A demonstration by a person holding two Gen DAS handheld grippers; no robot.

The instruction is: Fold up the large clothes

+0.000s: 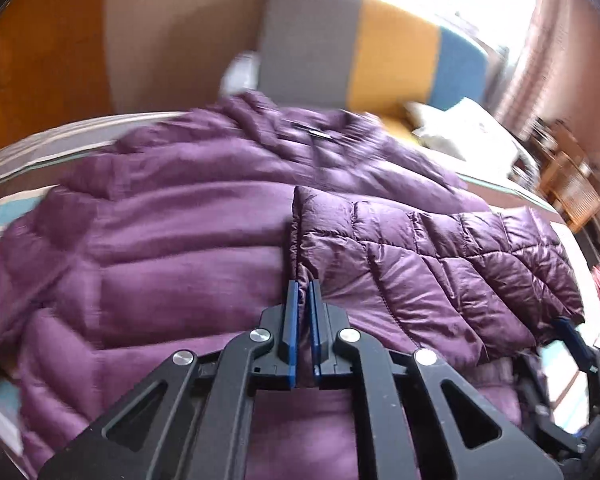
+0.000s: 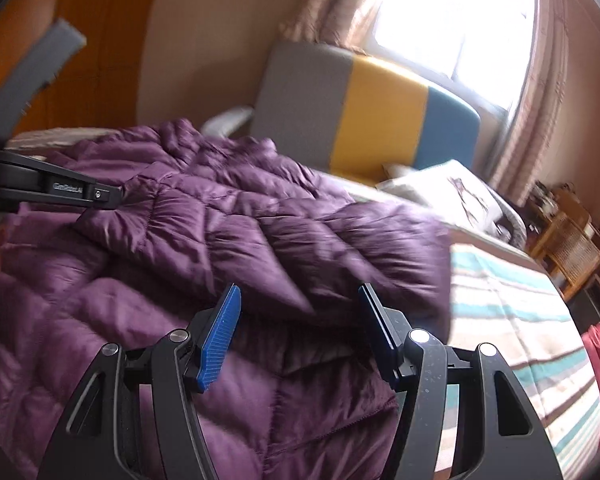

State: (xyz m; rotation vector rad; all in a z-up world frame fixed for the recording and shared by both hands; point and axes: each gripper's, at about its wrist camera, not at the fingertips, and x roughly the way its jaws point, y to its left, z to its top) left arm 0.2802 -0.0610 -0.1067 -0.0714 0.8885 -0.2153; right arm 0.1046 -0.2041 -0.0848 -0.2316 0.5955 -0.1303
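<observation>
fingers (image 2: 219, 332) above striped bed (image 2: 512, 320)

Bright curtained window (image 2: 456, 20), grey-yellow-blue headboard (image 2: 364, 108), striped bedding (image 2: 512, 308), wicker shelf (image 2: 572, 248), beige wall (image 2: 204, 40)

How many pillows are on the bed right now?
1: a white pillow at the head of the bed, below the window, beyond the purple puffer jacket. Others may be hidden behind the jacket.

Home bedroom: bed (image 2: 512, 304), pillow (image 2: 448, 188), curtained window (image 2: 456, 24).
</observation>
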